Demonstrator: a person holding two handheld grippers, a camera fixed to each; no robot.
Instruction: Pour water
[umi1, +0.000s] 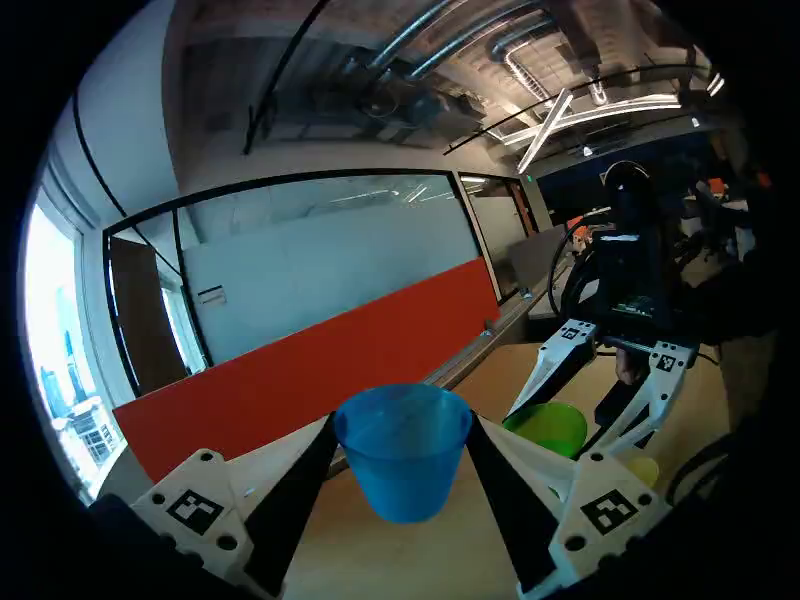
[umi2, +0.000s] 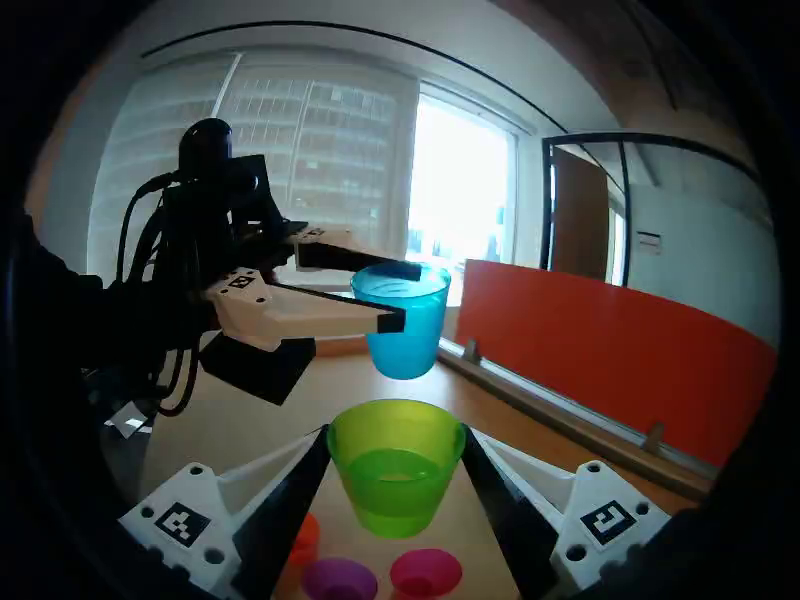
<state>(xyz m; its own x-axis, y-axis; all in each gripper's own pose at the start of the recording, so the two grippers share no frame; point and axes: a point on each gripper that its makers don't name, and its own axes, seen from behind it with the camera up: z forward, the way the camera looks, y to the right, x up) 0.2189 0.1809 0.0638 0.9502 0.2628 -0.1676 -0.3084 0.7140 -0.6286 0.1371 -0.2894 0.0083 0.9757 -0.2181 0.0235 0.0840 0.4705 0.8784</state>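
A blue cup (umi1: 403, 455) stands upright between the fingers of my left gripper (umi1: 402, 430), which is shut on it and holds it above the wooden table (umi1: 450, 560). My right gripper (umi2: 396, 440) is shut on an upright green cup (umi2: 397, 470); a darker band low inside it looks like liquid. In the right gripper view, the left gripper (umi2: 405, 295) holds the blue cup (umi2: 405, 330) farther off, above and just beyond the green one. In the left gripper view, the right gripper (umi1: 560, 425) holds the green cup (umi1: 548, 425) to the right, lower than the blue cup.
Small orange (umi2: 305, 540), purple (umi2: 340, 578) and pink (umi2: 427, 572) cups stand on the table (umi2: 300, 400) below the green cup. A yellow item (umi1: 645, 468) lies near the right gripper. An orange divider panel (umi2: 620, 350) runs along the table's far edge. A person's dark sleeve (umi2: 90, 320) is behind the left gripper.
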